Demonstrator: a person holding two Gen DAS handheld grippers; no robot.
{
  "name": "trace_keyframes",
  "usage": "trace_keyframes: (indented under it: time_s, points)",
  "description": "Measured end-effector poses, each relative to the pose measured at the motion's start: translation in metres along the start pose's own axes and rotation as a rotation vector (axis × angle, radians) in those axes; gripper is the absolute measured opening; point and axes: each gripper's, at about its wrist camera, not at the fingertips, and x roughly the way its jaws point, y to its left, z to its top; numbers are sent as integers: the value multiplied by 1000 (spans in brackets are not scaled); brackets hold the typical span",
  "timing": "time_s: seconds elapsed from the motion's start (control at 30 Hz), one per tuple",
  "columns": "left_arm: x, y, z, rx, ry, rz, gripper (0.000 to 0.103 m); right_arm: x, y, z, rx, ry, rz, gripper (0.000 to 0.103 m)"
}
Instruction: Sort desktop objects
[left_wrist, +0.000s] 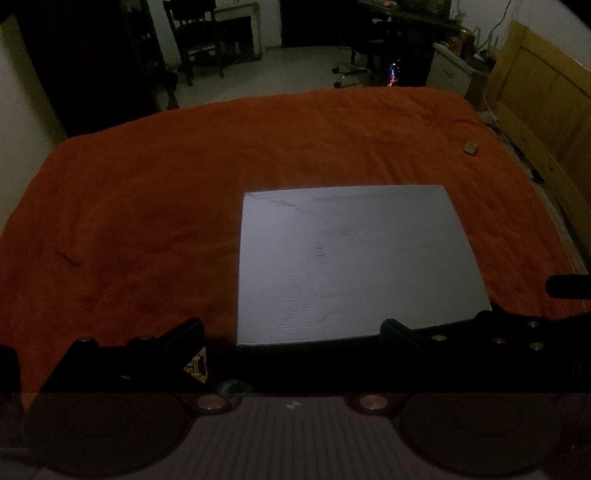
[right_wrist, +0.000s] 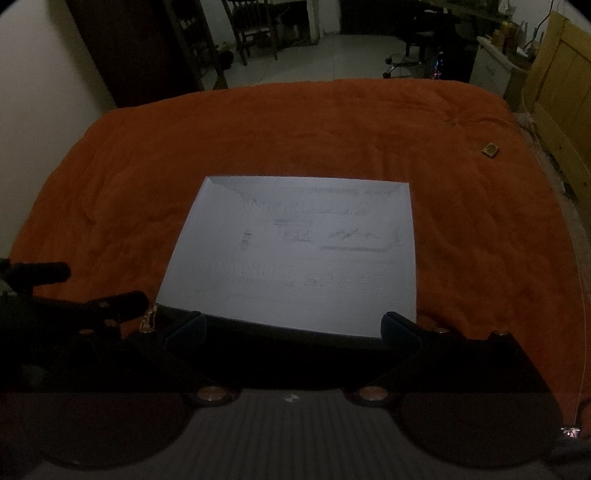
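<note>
I am looking down over a bed covered by an orange blanket (left_wrist: 184, 192), and the room is dim, so fine detail is hard to read. A white sheet of paper (right_wrist: 295, 251) lies flat on the blanket straight ahead of both tools; faint printing shows through it in the right wrist view, though I cannot read it. My left gripper (left_wrist: 291, 332) has its fingers (left_wrist: 184, 332) spread wide, with nothing between them; the near edge of the paper (left_wrist: 351, 258) sits just past its right fingertip. My right gripper (right_wrist: 291, 326) is likewise spread wide and holds nothing, its two fingers (right_wrist: 399, 325) framing the near edge of the sheet. In the right wrist view the left tool shows as a dark shape at the lower left, just beside the sheet's near left corner. A small square tile with a gold pattern (right_wrist: 490, 149) lies well apart from the paper, near the far right edge of the blanket (right_wrist: 480, 240); it also shows in the left wrist view (left_wrist: 470, 147). Another small gold-patterned piece (left_wrist: 195, 365) sits close under the left tool's left finger, whether touching it I cannot tell. Beyond the bed stand a dark wooden chair (left_wrist: 195, 40) and a wooden headboard (left_wrist: 546, 96) at the right.
</note>
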Motion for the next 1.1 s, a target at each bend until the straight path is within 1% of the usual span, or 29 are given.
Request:
trace_keyframes:
  time_s: [0.23, 0.33, 0.63, 0.77, 0.9, 1.1]
  points:
    - [0, 1, 0, 3, 4, -8, 102, 3, 1, -1, -8, 10, -1, 103]
    - [0, 2, 0, 12, 4, -6, 102, 2, 8, -2, 7, 10, -9, 103]
    - [-1, 1, 0, 15, 9, -1, 102, 5, 8, -3, 6, 17, -9, 103]
    - [0, 0, 1, 8, 23, 1, 102, 4, 6, -2, 6, 20, -8, 103]
    - [-3, -5, 1, 33, 12, 35, 102, 5, 6, -2, 6, 31, -9, 103]
    - [-6, -5, 3, 34, -2, 20, 102, 7, -4, 1, 58, 65, -13, 103]
